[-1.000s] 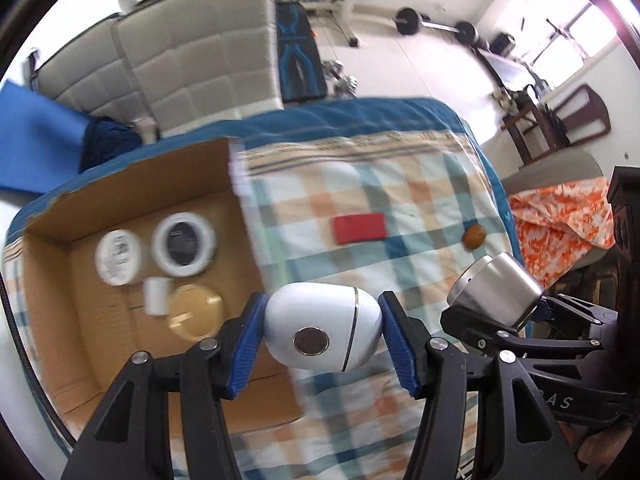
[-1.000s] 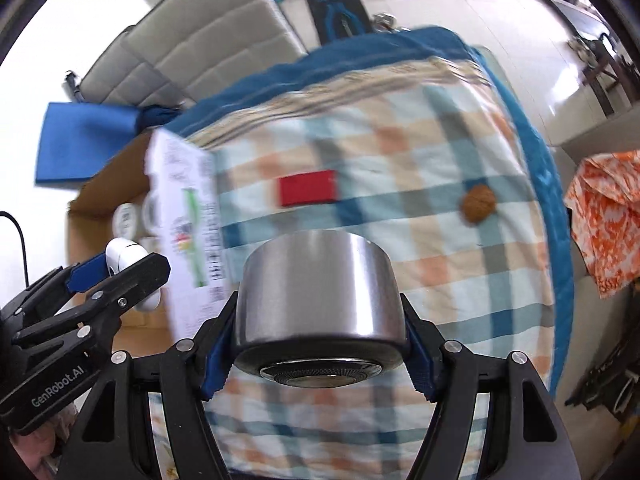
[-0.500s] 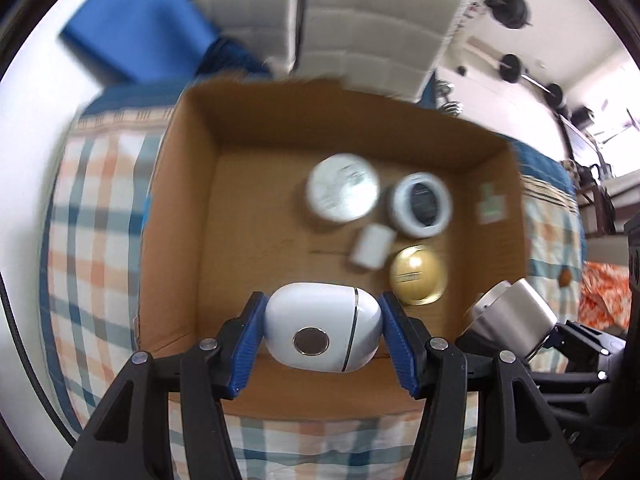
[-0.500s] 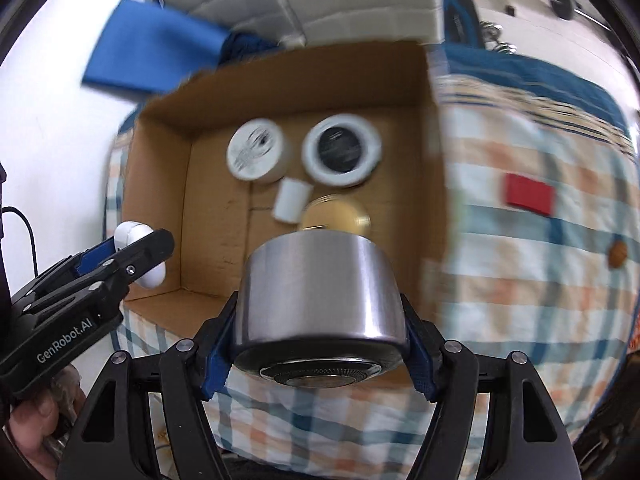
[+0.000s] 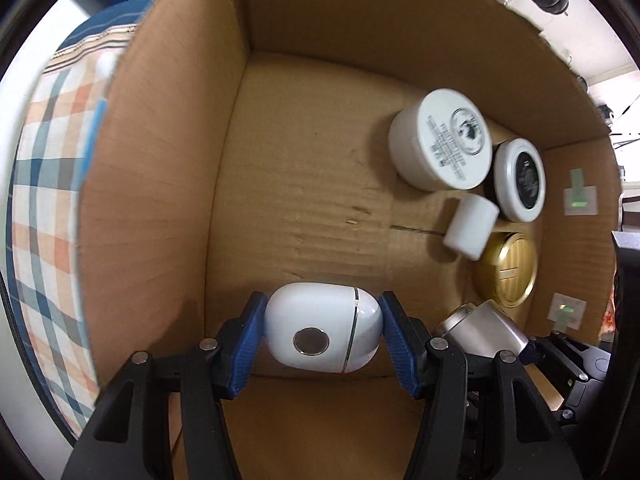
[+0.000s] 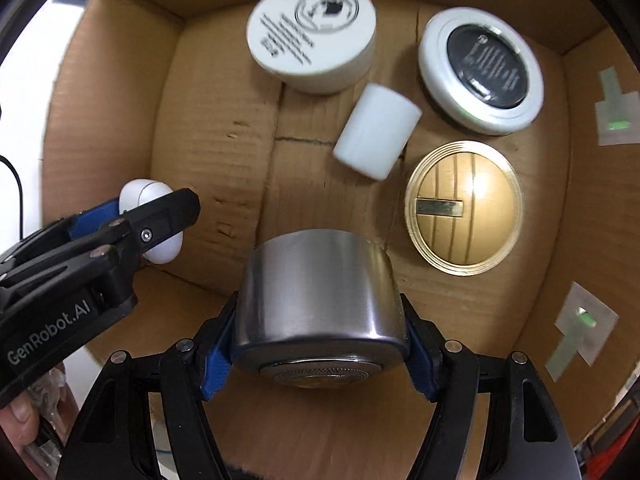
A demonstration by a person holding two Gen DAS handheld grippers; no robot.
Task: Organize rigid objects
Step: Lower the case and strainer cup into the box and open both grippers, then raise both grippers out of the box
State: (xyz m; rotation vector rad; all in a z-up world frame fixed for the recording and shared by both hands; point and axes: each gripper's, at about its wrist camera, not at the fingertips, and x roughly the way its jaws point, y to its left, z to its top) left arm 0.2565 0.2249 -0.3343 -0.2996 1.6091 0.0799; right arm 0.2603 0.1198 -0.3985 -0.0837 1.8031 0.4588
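Two grippers are seen above one open brown cardboard box [image 5: 168,200], each clenched on a single object. A smooth white egg-shaped case with a round metal button [image 5: 322,334] is grasped between the blue pads of the left gripper [image 5: 322,338], over the near part of the box floor toward the box's left wall. A short brushed-steel cylindrical cup [image 6: 320,300] is pinched between the blue pads of the right gripper [image 6: 320,320], held just above the near edge of the box, close to the middle. From the right wrist view the left gripper [image 6: 148,220] is seen at the left side with the white case [image 6: 146,196] partly hidden behind its black finger.

Four objects are counted on the box floor [image 6: 224,152], all gathered toward the far right corner. One round white jar with black printed text on its lid [image 6: 312,36] sits nearest the far wall. One round jar with a white rim and a black centre [image 6: 482,70] stands just beside it on the right. One small plain white cylinder [image 6: 376,136] lies on its side, tilted, between and in front of these two jars. One round gold-coloured ribbed lid [image 6: 464,206] lies flat near the right wall, in front of the black-centred jar.

Two pale taped patches with green marks [image 6: 582,320] are visible on the right inner wall. One checked cloth [image 5: 44,184] is seen outside the box's left wall.
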